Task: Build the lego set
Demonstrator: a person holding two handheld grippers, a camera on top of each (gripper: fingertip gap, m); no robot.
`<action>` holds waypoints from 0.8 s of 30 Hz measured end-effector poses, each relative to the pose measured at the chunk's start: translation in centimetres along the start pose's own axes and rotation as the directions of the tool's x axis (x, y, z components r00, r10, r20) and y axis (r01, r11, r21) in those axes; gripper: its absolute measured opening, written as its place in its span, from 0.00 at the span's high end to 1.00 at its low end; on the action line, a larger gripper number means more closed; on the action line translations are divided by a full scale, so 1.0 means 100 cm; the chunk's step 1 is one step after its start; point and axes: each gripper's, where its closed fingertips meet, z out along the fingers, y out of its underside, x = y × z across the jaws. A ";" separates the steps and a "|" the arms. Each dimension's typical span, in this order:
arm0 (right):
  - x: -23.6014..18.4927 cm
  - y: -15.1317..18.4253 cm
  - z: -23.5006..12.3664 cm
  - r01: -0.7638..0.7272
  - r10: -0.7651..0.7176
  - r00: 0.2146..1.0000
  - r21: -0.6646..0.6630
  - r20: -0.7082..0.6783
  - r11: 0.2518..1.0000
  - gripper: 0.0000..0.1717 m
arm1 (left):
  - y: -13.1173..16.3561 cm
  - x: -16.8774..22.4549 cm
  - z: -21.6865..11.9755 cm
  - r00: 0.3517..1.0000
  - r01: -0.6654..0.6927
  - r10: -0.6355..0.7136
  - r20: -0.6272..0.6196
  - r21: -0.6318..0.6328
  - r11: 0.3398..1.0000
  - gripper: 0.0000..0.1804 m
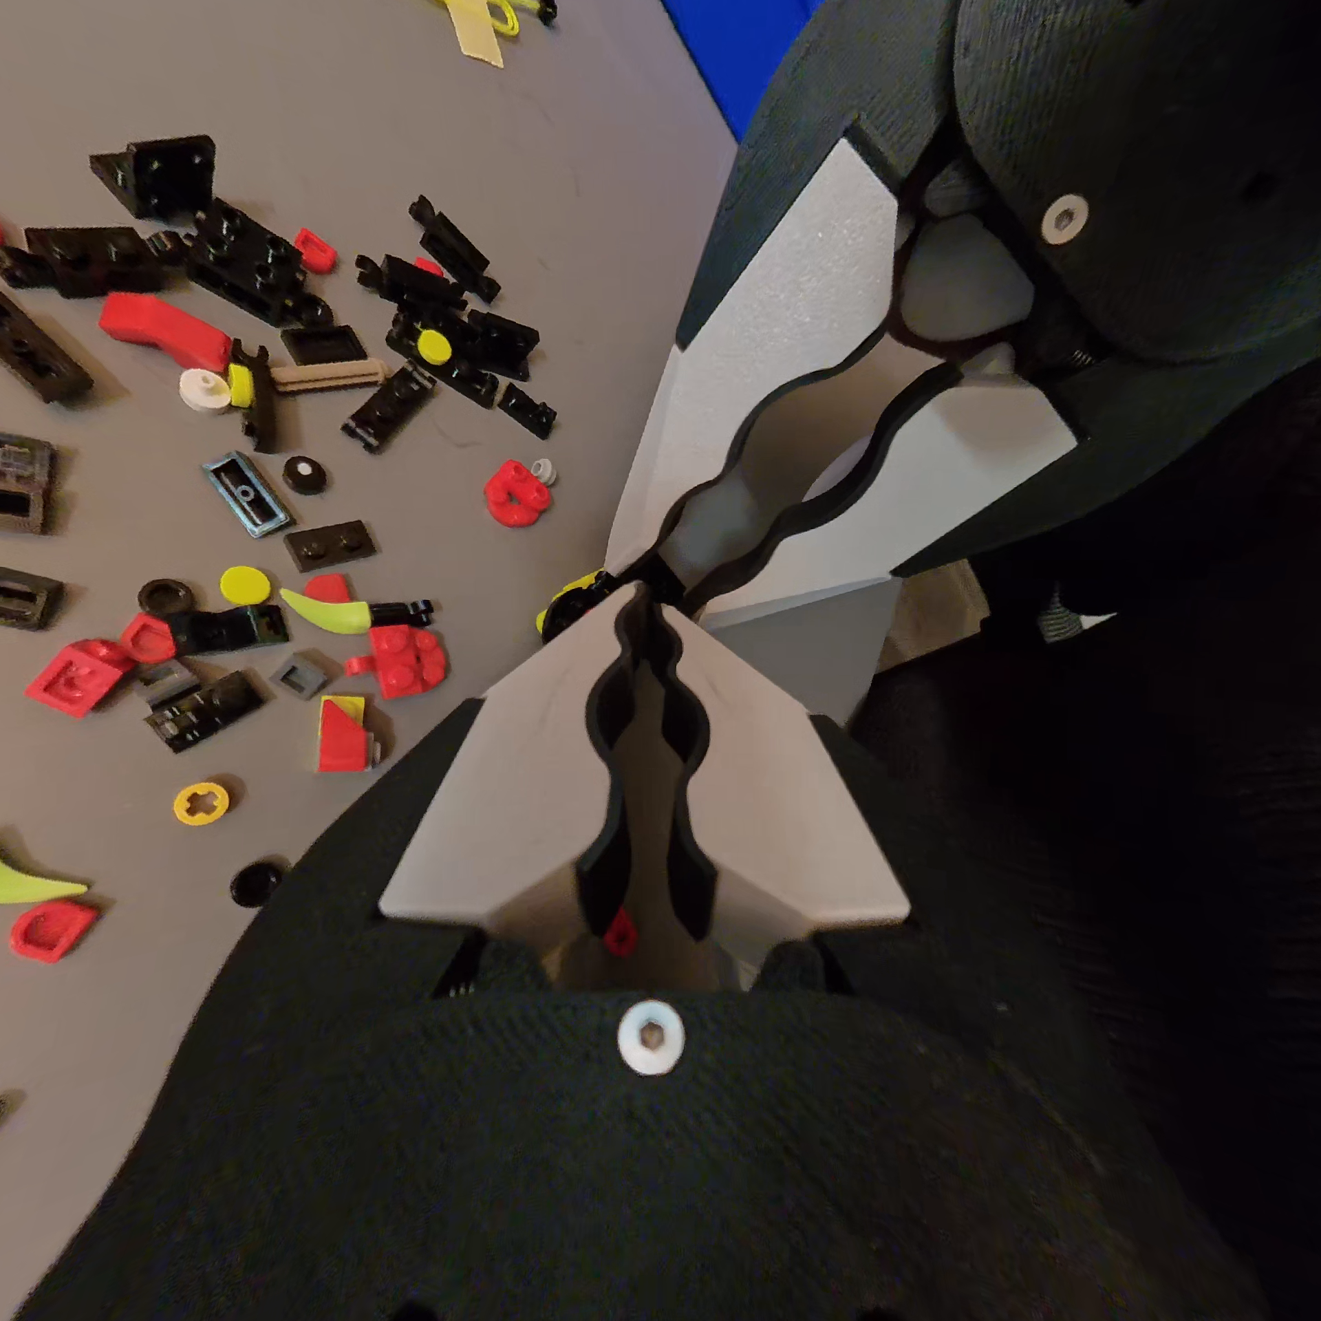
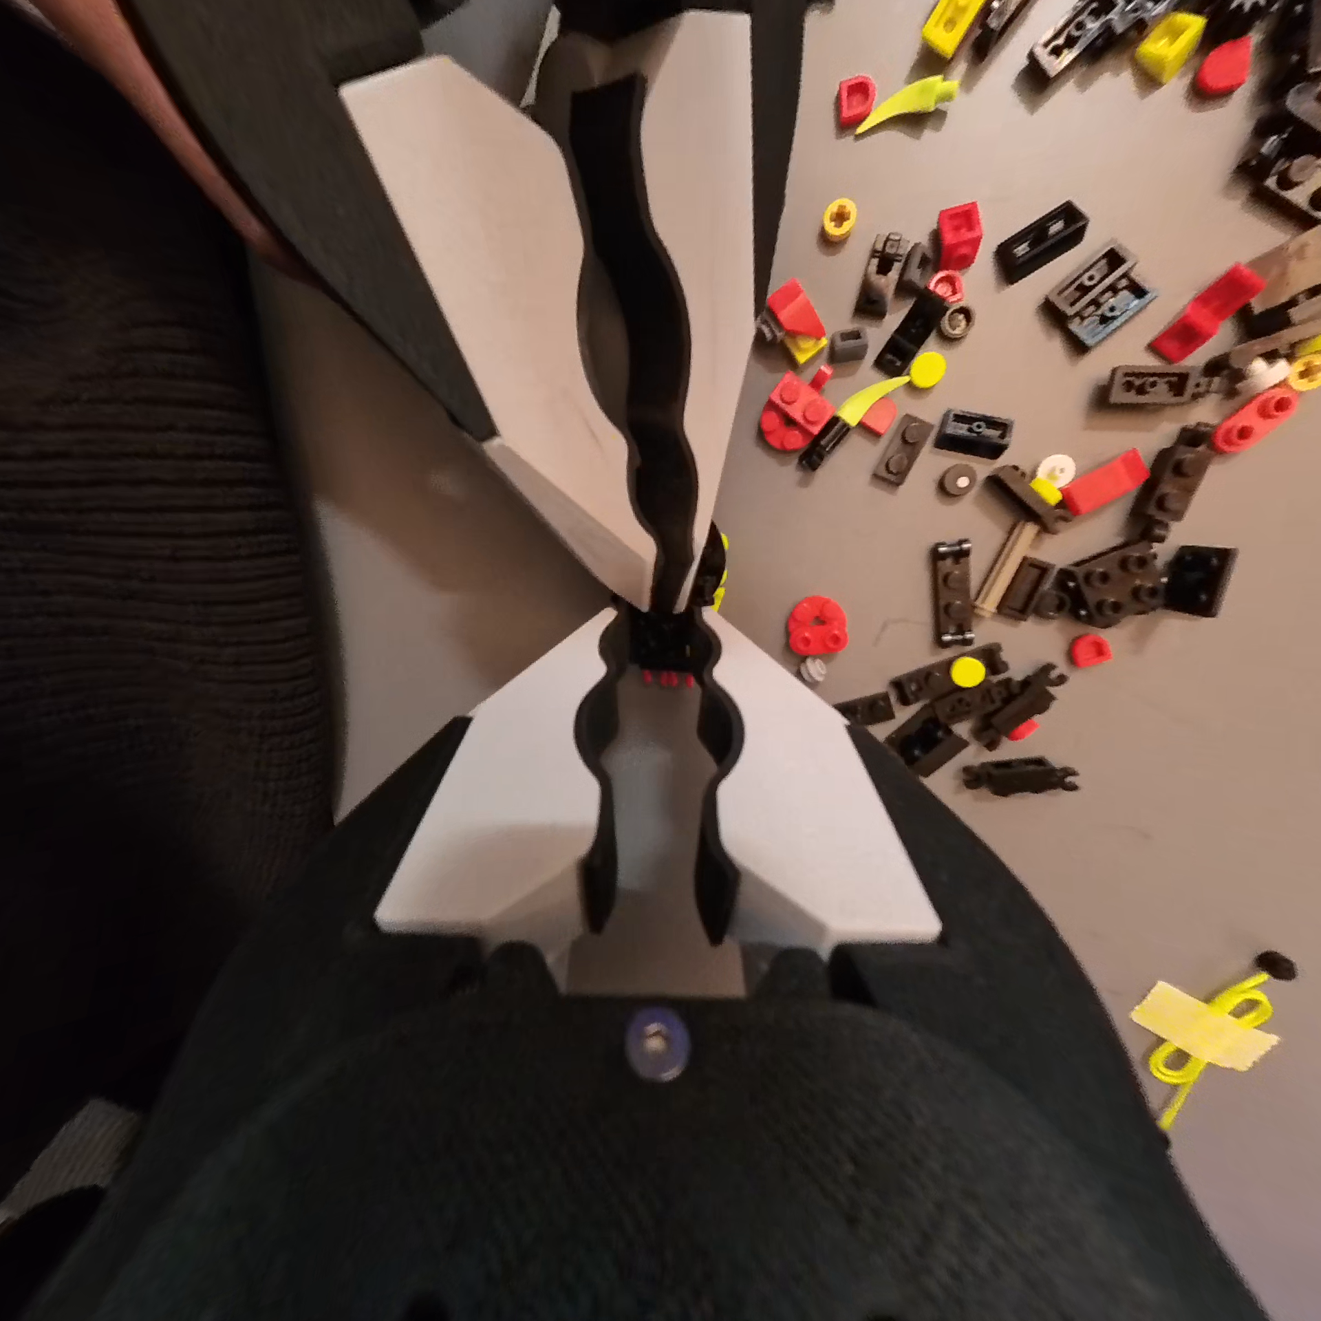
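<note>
Both grippers tip to tip above grey bench (image 1: 500,179). Right gripper (image 2: 661,647) clamped on small black brick assembly (image 2: 661,640), red studs showing under it, pads pressing both sides. Left gripper (image 1: 638,600) closed, fingertips pinched together at far end of same assembly (image 1: 661,572); black-and-yellow part (image 1: 565,607) sticks out beside tips. Assembly held off bench, between the two grippers. Loose bricks scattered beyond: red round plate (image 1: 516,493) nearest, lime horn (image 1: 325,611), red hinge plate (image 1: 404,661), yellow ring (image 1: 201,804).
</note>
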 end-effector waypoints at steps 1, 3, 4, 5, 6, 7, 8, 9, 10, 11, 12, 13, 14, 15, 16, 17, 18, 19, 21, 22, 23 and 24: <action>0.000 0.000 0.000 0.002 -0.002 1.000 0.008 -0.001 1.000 0.91 | 0.000 0.001 0.000 1.000 0.012 -0.012 -0.017 -0.002 1.000 1.00; 0.000 0.000 0.000 0.008 -0.008 1.000 0.028 -0.010 1.000 0.91 | 0.001 0.004 -0.005 0.995 0.061 -0.061 -0.074 -0.004 0.998 1.00; 0.000 0.000 0.000 0.009 -0.008 1.000 0.037 -0.014 0.999 0.91 | 0.001 0.006 -0.008 0.990 0.083 -0.083 -0.111 -0.004 0.997 1.00; 0.000 -0.001 0.000 0.008 -0.007 1.000 0.043 -0.017 0.999 0.91 | 0.002 0.006 -0.012 0.988 0.092 -0.092 -0.123 -0.007 0.996 0.98; 0.000 -0.001 0.000 0.008 -0.007 1.000 0.045 -0.019 0.999 0.91 | 0.004 0.003 -0.015 0.990 0.080 -0.081 -0.113 -0.010 0.997 0.98; 0.000 -0.001 0.000 0.010 -0.009 1.000 0.045 -0.021 0.999 0.91 | 0.005 -0.002 -0.018 0.995 0.056 -0.056 -0.078 -0.007 0.998 0.97; 0.000 -0.001 -0.001 0.012 -0.011 1.000 0.041 -0.024 0.999 0.91 | 0.005 -0.007 -0.020 0.999 0.018 -0.018 -0.040 -0.005 1.000 0.96; 0.000 -0.001 -0.001 0.018 -0.017 0.999 0.035 -0.028 0.999 0.91 | 0.005 -0.011 -0.022 1.000 -0.023 0.023 -0.003 -0.010 1.000 0.96; 0.000 -0.001 0.000 0.023 -0.022 0.999 0.031 -0.031 0.999 0.91 | 0.006 -0.016 -0.022 0.998 -0.057 0.057 0.039 -0.018 0.998 0.97; 0.000 -0.001 0.000 0.026 -0.025 0.999 0.030 -0.031 0.999 0.91 | 0.007 -0.020 -0.022 0.994 -0.084 0.086 0.068 -0.033 0.996 0.98; 0.000 -0.001 0.000 0.027 -0.026 0.999 0.031 -0.028 0.999 0.91 | 0.007 -0.020 -0.021 0.992 -0.098 0.100 0.071 -0.035 0.995 0.99; 0.000 -0.002 0.000 0.026 -0.025 0.999 0.034 -0.023 0.999 0.91 | 0.006 -0.020 -0.021 0.993 -0.094 0.096 0.070 -0.035 0.995 0.98; 0.001 -0.002 -0.001 0.021 -0.021 1.000 0.040 -0.016 0.999 0.91 | 0.006 -0.020 -0.021 0.994 -0.085 0.087 0.066 -0.033 0.996 0.99; 0.001 -0.002 -0.001 0.013 -0.013 1.000 0.045 -0.006 0.999 0.91 | 0.006 -0.020 -0.021 0.995 -0.074 0.075 0.059 -0.028 0.997 0.99; 0.001 -0.002 -0.001 0.003 -0.003 1.000 0.050 0.002 0.999 0.91 | 0.006 -0.020 -0.021 0.996 -0.064 0.065 0.053 -0.025 0.998 0.99; 0.001 -0.002 -0.001 -0.006 0.005 1.000 0.052 0.008 0.999 0.91 | 0.006 -0.020 -0.022 0.997 -0.057 0.058 0.049 -0.026 0.998 0.99; 0.001 -0.002 -0.001 -0.009 0.009 1.000 0.052 0.011 0.999 0.91 | 0.006 -0.020 -0.022 0.997 -0.054 0.056 0.048 -0.028 0.998 0.99; 0.001 -0.001 -0.001 -0.009 0.009 1.000 0.050 0.010 0.999 0.91 | 0.006 -0.021 -0.021 0.997 -0.056 0.057 0.049 -0.028 0.998 0.99; 0.000 -0.001 -0.001 -0.006 0.005 1.000 0.044 0.007 0.999 0.91 | 0.006 -0.021 -0.021 0.998 -0.047 0.049 0.048 -0.028 0.998 0.99; 0.000 -0.001 -0.001 -0.004 0.004 1.000 0.042 0.006 0.999 0.91 | 0.006 -0.021 -0.021 0.998 -0.046 0.047 0.046 -0.027 0.999 0.99; 0.000 -0.001 -0.001 -0.005 0.004 1.000 0.042 0.007 0.999 0.91 | 0.006 -0.021 -0.021 0.998 -0.046 0.047 0.045 -0.026 0.999 0.99; 0.000 -0.001 -0.001 -0.007 0.007 1.000 0.042 0.009 0.999 0.91 | 0.006 -0.021 -0.021 0.998 -0.046 0.047 0.044 -0.026 0.999 0.99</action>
